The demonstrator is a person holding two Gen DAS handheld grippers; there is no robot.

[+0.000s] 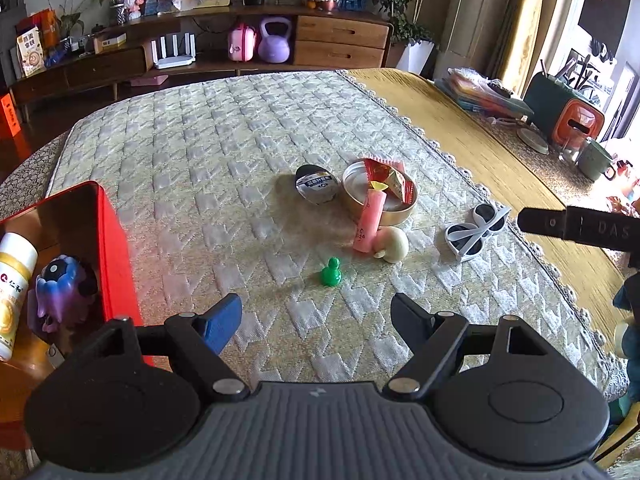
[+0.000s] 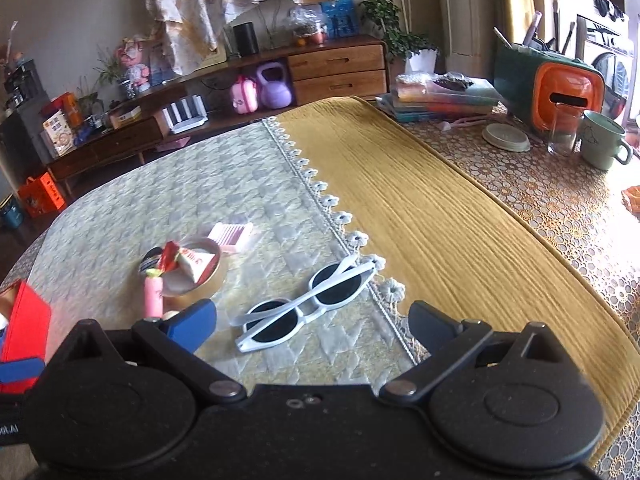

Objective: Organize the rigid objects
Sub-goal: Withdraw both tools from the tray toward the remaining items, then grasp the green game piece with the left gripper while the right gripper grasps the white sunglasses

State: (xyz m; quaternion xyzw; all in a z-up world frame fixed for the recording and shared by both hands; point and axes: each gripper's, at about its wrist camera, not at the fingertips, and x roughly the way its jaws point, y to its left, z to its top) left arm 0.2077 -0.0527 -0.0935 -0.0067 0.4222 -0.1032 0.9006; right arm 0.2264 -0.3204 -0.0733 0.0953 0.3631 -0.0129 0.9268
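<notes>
My left gripper (image 1: 316,316) is open and empty, low over the quilted mat. Just ahead of it stands a green pawn (image 1: 331,272). Beyond lie a pink tube (image 1: 370,220), a cream mushroom-shaped piece (image 1: 394,244), a round tin (image 1: 352,200) holding snack packets, and a black oval cup (image 1: 316,184). A red box (image 1: 116,248) at the left holds a white bottle (image 1: 12,280) and a purple figurine (image 1: 64,288). My right gripper (image 2: 314,322) is open, with the folded white sunglasses (image 2: 312,304) lying on the mat just ahead of its fingers, untouched. One right finger (image 1: 576,226) shows beyond the sunglasses (image 1: 476,232).
A yellow cloth (image 2: 420,208) covers the table right of the mat's lace edge. Farther right stand a green-orange box (image 2: 560,88), a glass (image 2: 562,136), a mug (image 2: 602,140) and stacked books (image 2: 436,100). A pink flat box (image 2: 234,236) lies behind the tin (image 2: 208,284).
</notes>
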